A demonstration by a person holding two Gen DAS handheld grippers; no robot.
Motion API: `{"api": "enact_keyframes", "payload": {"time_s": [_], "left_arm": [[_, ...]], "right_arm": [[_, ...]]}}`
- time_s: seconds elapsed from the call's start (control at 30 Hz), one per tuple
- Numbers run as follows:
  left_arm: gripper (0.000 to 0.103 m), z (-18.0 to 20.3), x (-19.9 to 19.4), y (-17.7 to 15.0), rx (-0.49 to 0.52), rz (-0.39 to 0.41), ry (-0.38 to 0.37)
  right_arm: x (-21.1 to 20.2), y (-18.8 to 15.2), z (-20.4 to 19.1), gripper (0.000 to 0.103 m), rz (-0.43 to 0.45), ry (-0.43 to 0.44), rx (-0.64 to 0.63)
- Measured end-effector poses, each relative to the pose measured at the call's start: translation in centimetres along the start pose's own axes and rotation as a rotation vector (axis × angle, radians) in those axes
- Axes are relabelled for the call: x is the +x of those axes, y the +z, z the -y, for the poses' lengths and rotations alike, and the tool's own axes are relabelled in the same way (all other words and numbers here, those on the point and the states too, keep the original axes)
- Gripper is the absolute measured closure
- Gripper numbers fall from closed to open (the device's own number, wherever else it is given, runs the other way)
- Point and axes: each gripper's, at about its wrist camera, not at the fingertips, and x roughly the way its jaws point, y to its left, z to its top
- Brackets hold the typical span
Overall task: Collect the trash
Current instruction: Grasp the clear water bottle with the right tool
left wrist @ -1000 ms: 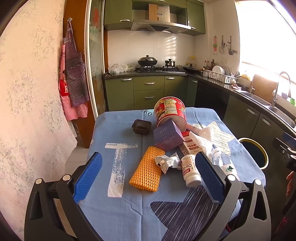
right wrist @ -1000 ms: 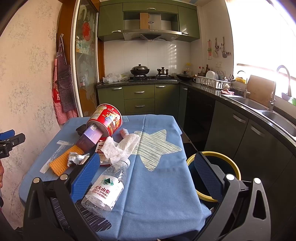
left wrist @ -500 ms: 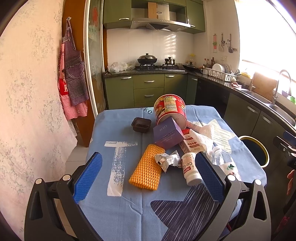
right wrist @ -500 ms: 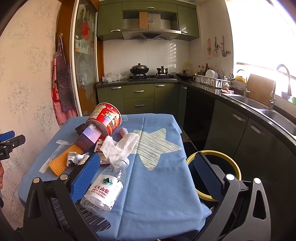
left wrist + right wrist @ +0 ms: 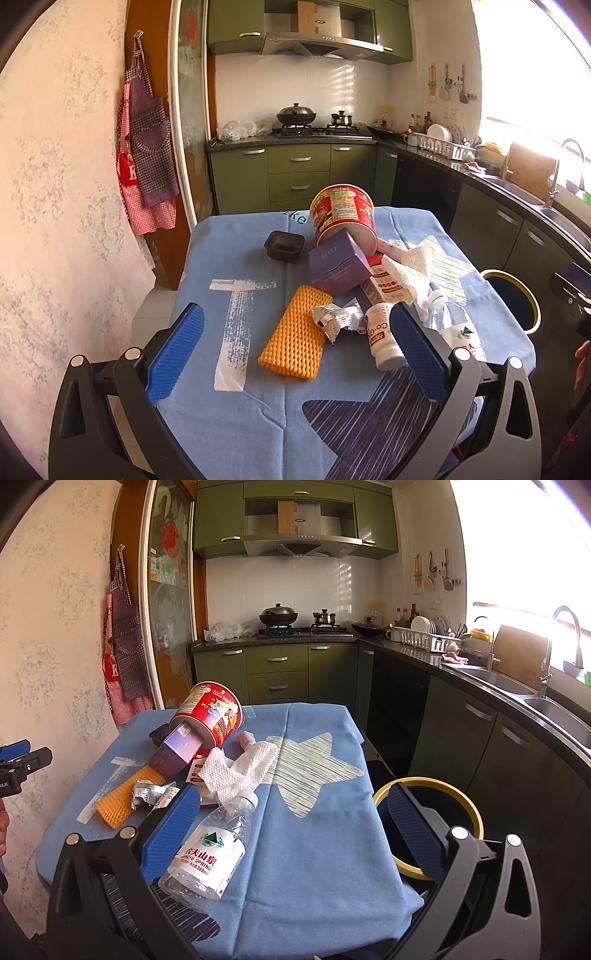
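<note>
Hovering as before, both wide-spread, empty: left gripper (image 5: pixel 295 354) and right gripper (image 5: pixel 291 830) over littered table (image 5: pixel 314 867).

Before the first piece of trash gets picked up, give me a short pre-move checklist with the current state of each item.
1. Left hand-held gripper open and holding nothing: ok.
2. Right hand-held gripper open and holding nothing: ok.
3. Bin with the yellow rim open-topped, beside the table's right edge: ok.
4. Water bottle lying flat, nothing on it, beside the right gripper's left finger: ok.
5. White pill bottle lying free near the left gripper's right finger: ok.
6. Purple box clear of other items: not ok; its far end sits in the mouth of the tipped red noodle cup.
</note>
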Motion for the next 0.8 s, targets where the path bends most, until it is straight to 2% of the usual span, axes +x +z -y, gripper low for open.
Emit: {"api": "enact_keyframes", "payload": {"time_s": [0.2, 0.3, 0.43, 0.67, 0.8], "left_arm": [[0.004, -0.8, 2.3, 0.7, 0.003, -0.031, 0.018], [0.004, -1.2, 4.2, 1.5, 0.011, -0.049, 0.025], [0.004, -1.7, 7.2, 2.9, 0.023, -0.06, 0.053], [0.004, -3.0, 15.1, 6.1, 0.027, -0.117, 0.071], [0.004, -3.6, 20.3, 7.2, -0.012, -0.183, 0.034]], "right_arm": [[2.0, -0.6, 0.6, 0.006, -0.045, 0.018, 0.017], [4.0, -1.0, 0.8, 0.006, -0.134, 0.09, 0.064], [6.3, -0.8, 0.0, 0.006, -0.244, 0.135, 0.075], [10.3, -1.1, -2.5, 0.006, -0.385, 0.141, 0.074], [12.7, -1.7, -3.8, 0.006, -0.472, 0.14, 0.091]]}}
